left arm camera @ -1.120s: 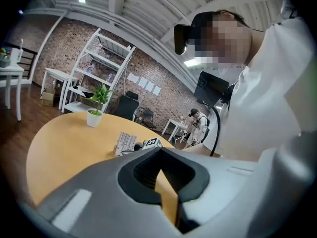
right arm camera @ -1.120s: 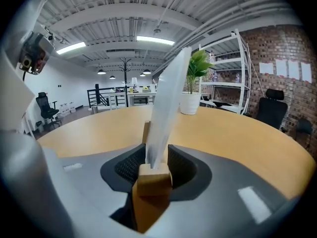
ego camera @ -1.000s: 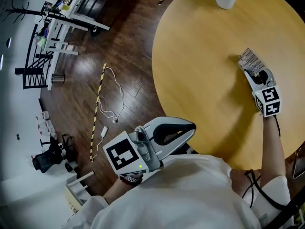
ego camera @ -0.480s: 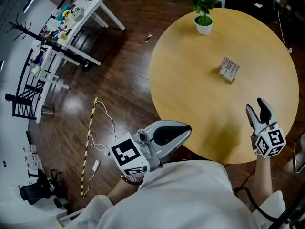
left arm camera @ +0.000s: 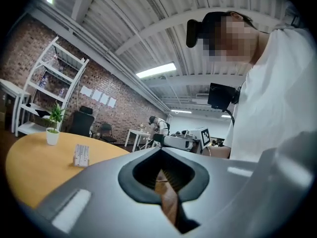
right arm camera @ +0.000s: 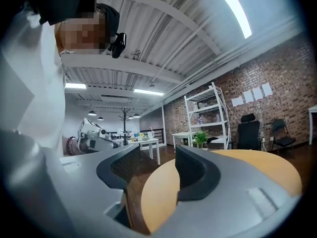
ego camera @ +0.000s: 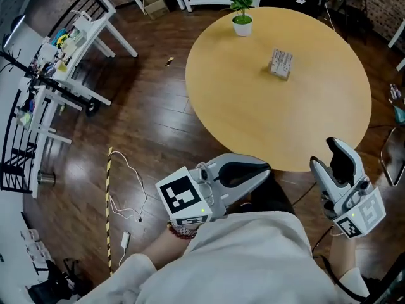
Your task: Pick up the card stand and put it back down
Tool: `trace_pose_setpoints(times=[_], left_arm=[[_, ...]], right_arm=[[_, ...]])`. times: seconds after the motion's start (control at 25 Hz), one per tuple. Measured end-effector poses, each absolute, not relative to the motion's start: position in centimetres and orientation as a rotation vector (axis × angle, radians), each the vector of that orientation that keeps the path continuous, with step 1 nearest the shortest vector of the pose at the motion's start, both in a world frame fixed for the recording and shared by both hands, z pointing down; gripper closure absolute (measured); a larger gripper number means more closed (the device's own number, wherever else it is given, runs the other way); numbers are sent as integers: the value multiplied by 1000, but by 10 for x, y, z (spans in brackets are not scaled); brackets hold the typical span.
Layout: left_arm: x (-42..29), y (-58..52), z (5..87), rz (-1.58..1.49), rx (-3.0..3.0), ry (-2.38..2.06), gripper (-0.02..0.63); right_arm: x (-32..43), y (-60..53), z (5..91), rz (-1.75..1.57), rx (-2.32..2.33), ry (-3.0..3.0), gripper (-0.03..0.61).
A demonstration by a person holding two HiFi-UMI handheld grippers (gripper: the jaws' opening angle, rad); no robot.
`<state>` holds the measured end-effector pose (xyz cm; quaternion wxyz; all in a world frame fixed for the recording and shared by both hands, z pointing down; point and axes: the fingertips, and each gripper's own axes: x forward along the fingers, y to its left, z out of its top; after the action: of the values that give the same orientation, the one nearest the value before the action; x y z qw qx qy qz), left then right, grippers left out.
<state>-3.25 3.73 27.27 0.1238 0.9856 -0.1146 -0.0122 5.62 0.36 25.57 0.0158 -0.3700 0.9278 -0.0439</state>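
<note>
The card stand [ego camera: 281, 63], a small white block with rows of print, stands alone on the round wooden table [ego camera: 253, 106], right of the middle; it also shows in the left gripper view [left arm camera: 81, 155]. My right gripper [ego camera: 329, 157] hovers off the table's near edge, far from the stand. Its jaws [right arm camera: 157, 152] are apart and closing, with nothing between them. My left gripper [ego camera: 266, 168] is held close to my body below the table edge, its jaws shut and empty [left arm camera: 161, 150].
A small potted plant [ego camera: 241, 18] stands at the table's far edge. Dark wood floor surrounds the table, with a cable and striped stick [ego camera: 109, 189] at the left. White racks [ego camera: 57, 49] stand at the far left, and a chair [ego camera: 392, 163] at the right.
One second ago my right gripper was at the card stand on the table. It has let go and drawn back past the table's near edge. The stand stays on the table.
</note>
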Motion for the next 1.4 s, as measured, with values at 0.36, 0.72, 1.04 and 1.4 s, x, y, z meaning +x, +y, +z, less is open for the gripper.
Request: trace_pose_setpoints(times=[0.36, 0.72, 1.04, 1.4], left_arm=[[-12, 134, 285, -6, 2877, -168, 629], [-39, 128, 296, -5, 2825, -299, 629], [1, 126, 276, -28, 2854, -246, 629], [7, 121, 282, 12, 2842, -272, 629]], right_arm=[[54, 93, 254, -174, -1265, 2932, 312], [9, 118, 241, -110, -1139, 2931, 279], [38, 104, 243, -43, -1210, 2939, 253], [44, 96, 249, -75, -1170, 2939, 253]])
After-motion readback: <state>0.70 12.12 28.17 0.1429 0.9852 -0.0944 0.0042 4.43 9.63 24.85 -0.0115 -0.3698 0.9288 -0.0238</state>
